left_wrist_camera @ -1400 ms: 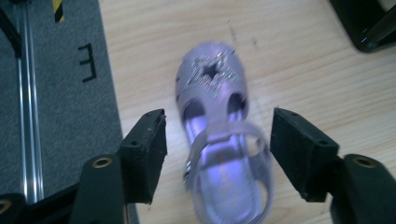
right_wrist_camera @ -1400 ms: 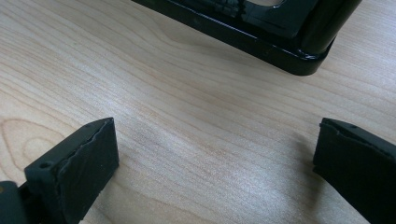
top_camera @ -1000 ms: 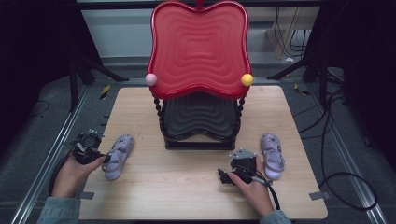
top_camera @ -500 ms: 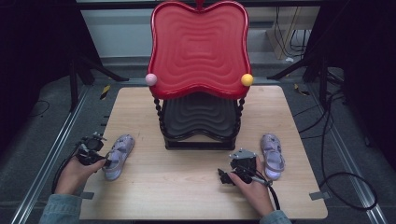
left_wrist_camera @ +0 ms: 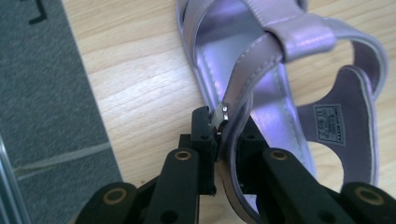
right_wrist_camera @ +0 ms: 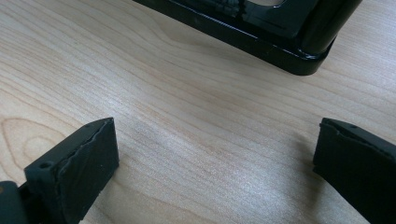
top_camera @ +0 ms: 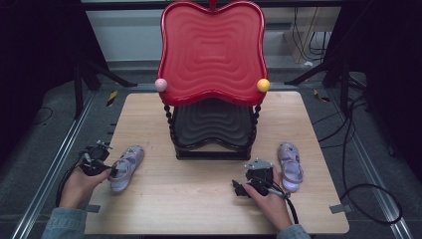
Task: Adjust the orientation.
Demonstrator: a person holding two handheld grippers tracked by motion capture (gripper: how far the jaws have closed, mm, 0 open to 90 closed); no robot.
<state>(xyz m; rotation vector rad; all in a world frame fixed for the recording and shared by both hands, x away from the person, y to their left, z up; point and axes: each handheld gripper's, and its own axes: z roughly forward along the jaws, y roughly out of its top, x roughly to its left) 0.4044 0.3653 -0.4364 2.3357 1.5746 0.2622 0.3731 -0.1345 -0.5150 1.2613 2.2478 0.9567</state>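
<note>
Lilac sandal (left_wrist_camera: 275,84): its heel strap sits pinched in the left gripper (left_wrist_camera: 219,140), whose jaws have just been closing. Lift slowly, keeping the strap centred. Farther right, the right gripper (right_wrist_camera: 215,154) rests spread over the surface (right_wrist_camera: 187,93), beside the second sandal (top_camera: 290,160).

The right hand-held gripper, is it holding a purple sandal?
No, the right hand-held gripper has its jaws wide apart over bare table, with nothing between them.

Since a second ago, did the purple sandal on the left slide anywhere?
No. The left sandal lies equally far from the black rack; the left gripper has just closed on its strap.
</note>
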